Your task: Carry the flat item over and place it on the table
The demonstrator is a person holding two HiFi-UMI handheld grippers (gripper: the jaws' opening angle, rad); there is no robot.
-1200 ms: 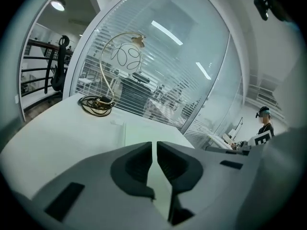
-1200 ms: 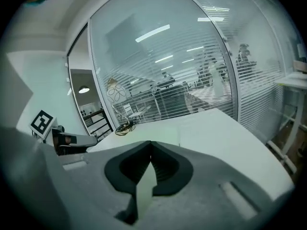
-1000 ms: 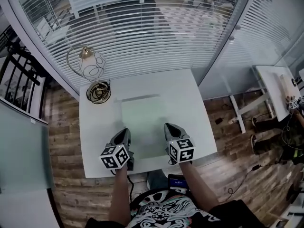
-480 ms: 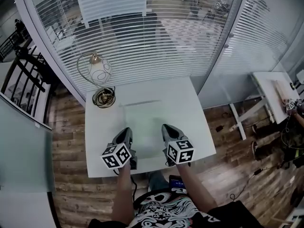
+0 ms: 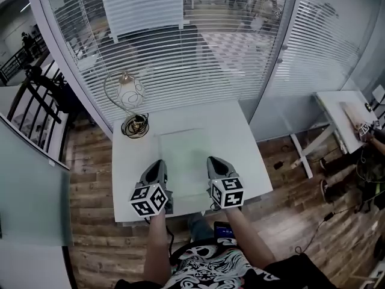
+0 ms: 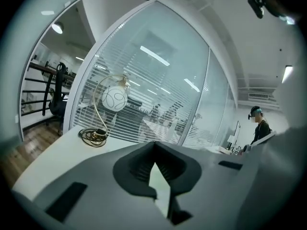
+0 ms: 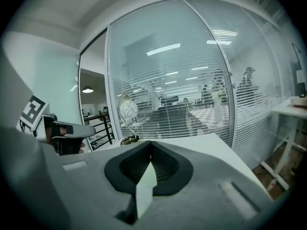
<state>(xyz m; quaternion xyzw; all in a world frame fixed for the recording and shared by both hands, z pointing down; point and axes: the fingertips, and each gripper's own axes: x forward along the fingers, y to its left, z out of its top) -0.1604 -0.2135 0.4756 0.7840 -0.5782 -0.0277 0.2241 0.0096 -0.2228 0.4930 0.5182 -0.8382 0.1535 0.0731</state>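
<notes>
Nearest, the left tongs (image 5: 157,166) and the right tongs (image 5: 215,162) are held side by side, both pointed away from the person. Each pair is closed on the sheet (image 5: 185,161) near one of its near corners, and a pale sliver of it is seen pinched between the pads in each gripper view. The sheet is thin, flat, rectangular and pale, faintly greenish and half see-through, so it is barely told from the white tabletop (image 5: 246,161) beneath. It is spread level over the tabletop's middle. Whether it rests on that surface cannot be told. A wire lamp (image 5: 131,95) is stood at the far left corner. Beyond it, glass walls with blinds (image 5: 180,47) are seen.
</notes>
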